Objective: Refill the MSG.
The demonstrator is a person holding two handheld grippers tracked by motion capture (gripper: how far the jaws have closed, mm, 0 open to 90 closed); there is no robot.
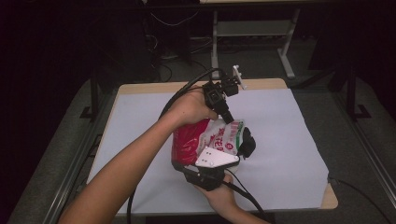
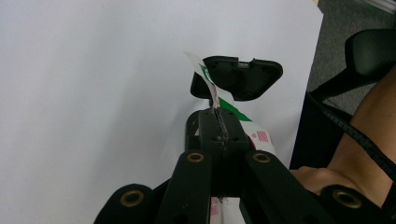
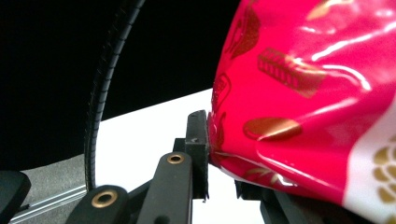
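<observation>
- A red and white snack bag (image 1: 205,140) is held above the white table sheet (image 1: 289,154), between the two tongs.
- The left gripper (image 1: 229,119) is clamped shut on the bag's top seam (image 2: 212,91), the thin edge being pinched flat between its black pads.
- The right gripper (image 1: 184,168) is closed on the bag's lower red corner (image 3: 224,156), just beneath the left one.
- A black clip-like piece (image 2: 240,77) is seen just beyond the left gripper's tips, against the seam.
</observation>
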